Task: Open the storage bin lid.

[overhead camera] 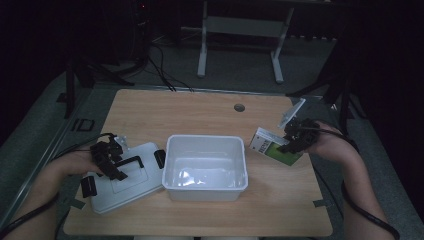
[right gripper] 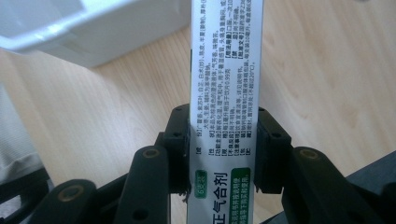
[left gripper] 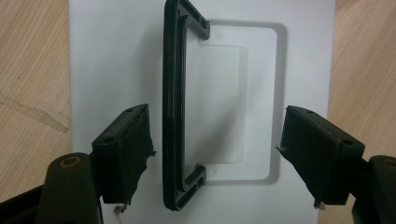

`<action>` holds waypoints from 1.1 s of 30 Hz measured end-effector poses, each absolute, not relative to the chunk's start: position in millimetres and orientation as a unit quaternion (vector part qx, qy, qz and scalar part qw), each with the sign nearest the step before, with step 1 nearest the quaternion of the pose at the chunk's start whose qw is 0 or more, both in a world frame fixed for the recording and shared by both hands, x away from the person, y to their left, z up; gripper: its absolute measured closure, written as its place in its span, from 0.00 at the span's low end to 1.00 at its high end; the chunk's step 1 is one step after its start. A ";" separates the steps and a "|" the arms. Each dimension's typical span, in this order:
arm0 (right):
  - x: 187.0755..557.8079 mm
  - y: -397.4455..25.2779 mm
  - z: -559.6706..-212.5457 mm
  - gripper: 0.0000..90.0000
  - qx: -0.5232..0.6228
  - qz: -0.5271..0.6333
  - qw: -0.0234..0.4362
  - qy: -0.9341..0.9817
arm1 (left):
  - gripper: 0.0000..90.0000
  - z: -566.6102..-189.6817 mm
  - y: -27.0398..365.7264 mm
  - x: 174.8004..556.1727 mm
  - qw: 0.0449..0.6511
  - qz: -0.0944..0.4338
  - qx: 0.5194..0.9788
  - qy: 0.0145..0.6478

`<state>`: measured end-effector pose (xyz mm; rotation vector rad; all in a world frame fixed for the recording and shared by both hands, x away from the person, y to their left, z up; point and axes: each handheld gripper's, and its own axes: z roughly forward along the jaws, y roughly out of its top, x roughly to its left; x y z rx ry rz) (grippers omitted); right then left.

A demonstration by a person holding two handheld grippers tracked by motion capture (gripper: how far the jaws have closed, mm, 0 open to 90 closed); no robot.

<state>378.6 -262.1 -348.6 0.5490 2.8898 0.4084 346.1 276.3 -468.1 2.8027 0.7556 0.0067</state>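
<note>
A white plastic box point(overhead camera: 205, 168) stands open and empty at the table's middle. Its white lid point(overhead camera: 123, 182) lies flat to the left, with a black handle point(left gripper: 173, 107) on top. My left gripper point(overhead camera: 111, 161) hovers over the lid, open, its jaws on either side of the handle without touching it point(left gripper: 217, 156). My right gripper point(overhead camera: 295, 140) is shut on a white and green medicine carton point(overhead camera: 274, 146), held just right of the box above the table. In the right gripper view the carton point(right gripper: 226, 84) runs up between the pads, printed side facing me.
The wooden table point(overhead camera: 200, 112) has a round cable hole point(overhead camera: 239, 107) at its far side. The box's rim point(right gripper: 88, 28) lies up and left of the carton. Black clips point(overhead camera: 159, 158) sit at the lid's ends. A desk frame stands on the floor beyond.
</note>
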 end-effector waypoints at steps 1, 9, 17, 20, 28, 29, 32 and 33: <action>376.2 -259.9 -343.5 0.71 0.178 0.141 0.088 0.970 | 0.28 -467.8 276.2 346.1 0.119 0.002 0.959 0.259; 358.7 -235.6 -314.0 0.71 0.122 0.148 0.091 0.977 | 0.28 -465.4 275.3 345.6 0.118 0.002 0.958 0.260; 343.8 -195.6 -299.5 0.71 0.054 0.134 0.087 0.986 | 0.28 -465.7 274.2 345.2 0.117 0.002 0.959 0.258; 340.4 -182.6 -297.4 0.71 0.038 0.129 0.084 0.987 | 0.28 -465.5 274.9 345.1 0.114 0.002 0.960 0.256; 335.5 -150.6 -299.2 0.71 -0.003 0.126 0.070 0.990 | 0.28 -465.0 276.1 344.0 0.116 0.003 0.959 0.258; 335.2 -146.9 -299.9 0.71 -0.008 0.126 0.069 0.990 | 0.28 -465.3 276.1 343.9 0.116 0.002 0.959 0.257; 334.3 -136.6 -302.2 0.71 -0.018 0.125 0.065 0.990 | 0.28 -466.0 276.0 343.9 0.116 0.002 0.959 0.258; 333.8 -133.4 -302.9 0.71 -0.021 0.125 0.063 0.990 | 0.28 -466.2 275.9 344.0 0.116 0.001 0.959 0.258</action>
